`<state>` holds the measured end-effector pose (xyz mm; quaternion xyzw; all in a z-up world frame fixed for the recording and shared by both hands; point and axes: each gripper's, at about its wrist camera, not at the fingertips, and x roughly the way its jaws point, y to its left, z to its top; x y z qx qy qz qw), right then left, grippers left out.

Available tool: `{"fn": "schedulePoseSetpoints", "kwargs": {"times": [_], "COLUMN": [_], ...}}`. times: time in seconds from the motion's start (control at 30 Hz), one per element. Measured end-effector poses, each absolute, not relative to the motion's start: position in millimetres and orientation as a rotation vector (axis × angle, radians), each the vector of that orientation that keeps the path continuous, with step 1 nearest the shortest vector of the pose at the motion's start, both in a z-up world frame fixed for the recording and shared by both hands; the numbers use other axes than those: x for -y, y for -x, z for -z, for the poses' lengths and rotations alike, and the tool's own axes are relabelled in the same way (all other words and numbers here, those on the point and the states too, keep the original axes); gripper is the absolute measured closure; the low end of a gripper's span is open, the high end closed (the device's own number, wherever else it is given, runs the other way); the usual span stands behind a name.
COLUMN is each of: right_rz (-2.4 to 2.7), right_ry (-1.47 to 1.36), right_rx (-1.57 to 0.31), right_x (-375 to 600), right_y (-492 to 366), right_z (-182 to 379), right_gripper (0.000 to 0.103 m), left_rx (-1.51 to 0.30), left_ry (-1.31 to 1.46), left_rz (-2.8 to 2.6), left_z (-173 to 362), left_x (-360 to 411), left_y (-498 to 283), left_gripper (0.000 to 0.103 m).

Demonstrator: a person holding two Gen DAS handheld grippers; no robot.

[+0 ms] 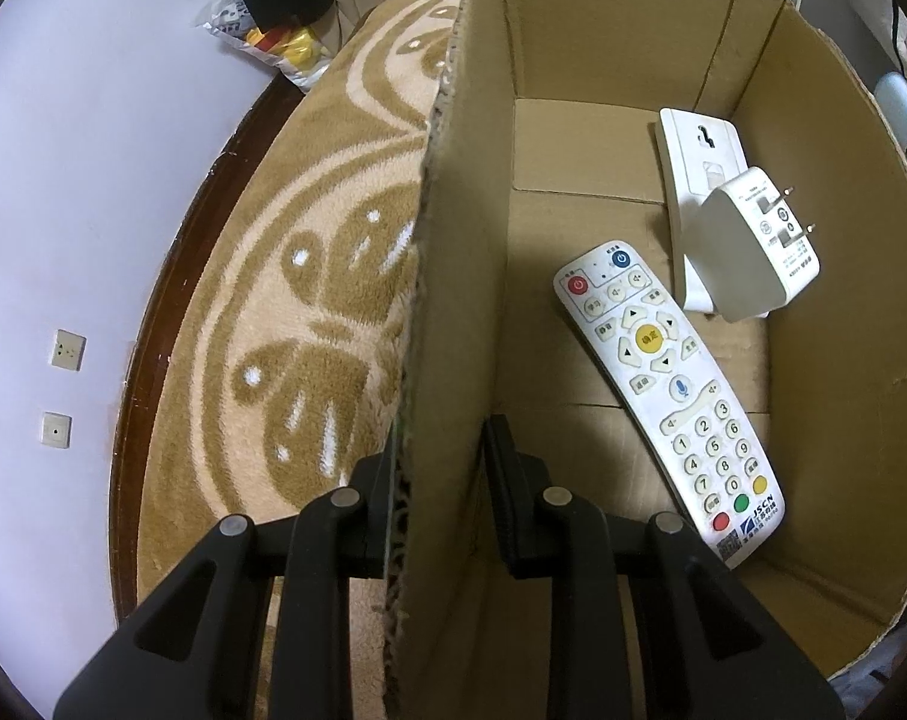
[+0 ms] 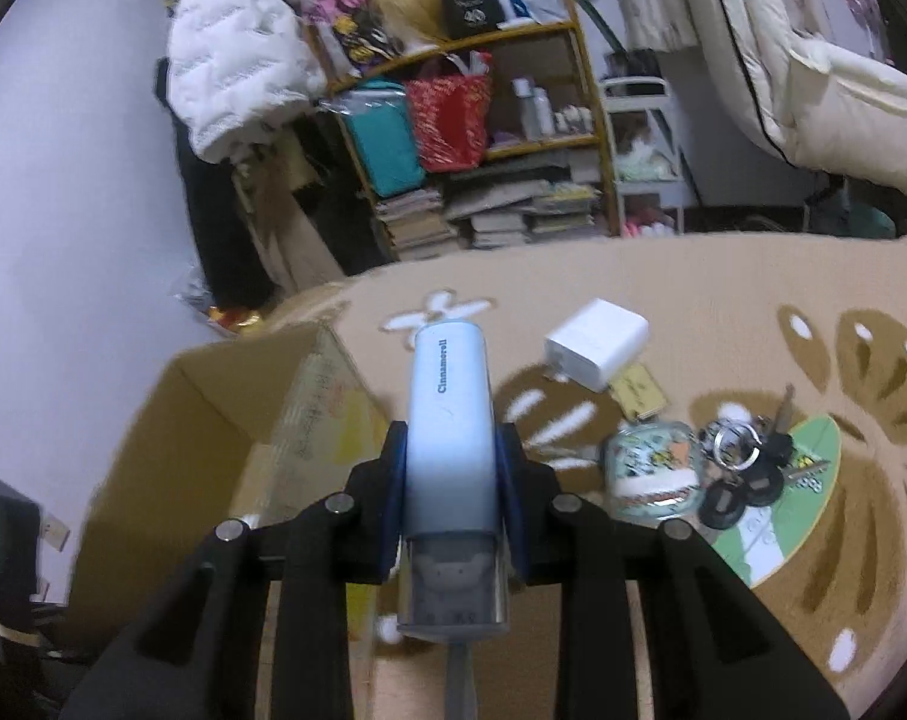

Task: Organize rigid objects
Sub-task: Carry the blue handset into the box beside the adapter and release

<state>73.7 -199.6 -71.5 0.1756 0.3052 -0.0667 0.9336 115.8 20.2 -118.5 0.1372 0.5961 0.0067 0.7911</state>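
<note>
Holding that pale blue Cinnamoroll case [image 2: 450, 438] across its middle looks like the right call: your right gripper [image 2: 451, 480] is clamped on its flat sides, with the rounded top sticking out past the pads and the clear bottom end back toward the camera. It's up off the rug, just beside the cardboard box [image 2: 213, 420]. I'd guess it's light, hard plastic with a smooth, slightly slippery skin, so it won't squash but could slide if you tilt it nose-down; keep the squeeze steady, not harder. Your left gripper [image 1: 438, 480] is pinched shut on the box wall [image 1: 453, 300], one finger outside and one inside, which should keep that floppy cardboard from shifting. Inside already are the white remote [image 1: 669, 396], a plug adapter [image 1: 753, 252] and a flat white plate [image 1: 693, 180] under it, so aim for bare floor near the wall. Left on the rug [image 2: 723, 300]: a white charger [image 2: 597, 342], a small printed tin [image 2: 651, 468] and a bunch of keys [image 2: 747, 462].
</note>
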Motion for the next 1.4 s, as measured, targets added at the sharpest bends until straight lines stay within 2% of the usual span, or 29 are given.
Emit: {"fn": "schedulePoseSetpoints", "kwargs": {"times": [0.5,1.4], "right_rz": [0.036,-0.05], "right_ry": [-0.289,-0.203], "right_rx": [-0.57,-0.722], "right_x": [145,112], "right_y": [-65,-77], "right_z": [24,63], "right_gripper": [0.074,0.074], "left_rx": [-1.295,-1.296], "left_ry": [-0.271,-0.252], "left_rz": [-0.011,-0.021], "left_z": [117,116], "left_x": [-25,-28], "left_y": [-116,-118], "left_gripper": [0.082,0.081]}}
